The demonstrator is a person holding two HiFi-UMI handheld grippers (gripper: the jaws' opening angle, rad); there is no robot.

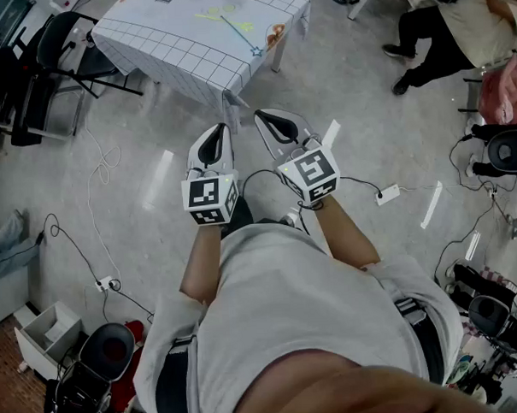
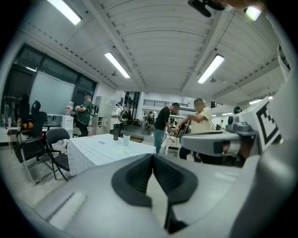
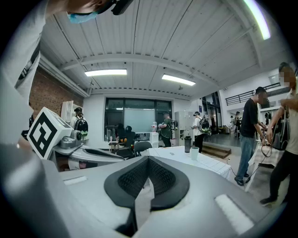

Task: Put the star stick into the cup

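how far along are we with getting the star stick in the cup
Done: nothing yet; the thin star-tipped stick lies on the white grid-cloth table, outside the white cup standing there. In hand: nothing; the left gripper and right gripper are shut and empty, short of the table. Left: walk up, grasp the stick, drop it in the cup.

Pretty standard workshop space: shiny grey concrete floor [image 1: 348, 95] with loose white cables and a white power strip [image 1: 386, 193] lying around. White grid-pattern clothed table [image 1: 174, 42], black folding chair [image 1: 60, 34] just beside it. Red brick wall [image 3: 39, 93], big dark-framed window [image 3: 132, 118], long fluorescent tube lights [image 3: 105, 72] on a white ribbed ceiling [image 3: 153, 32].
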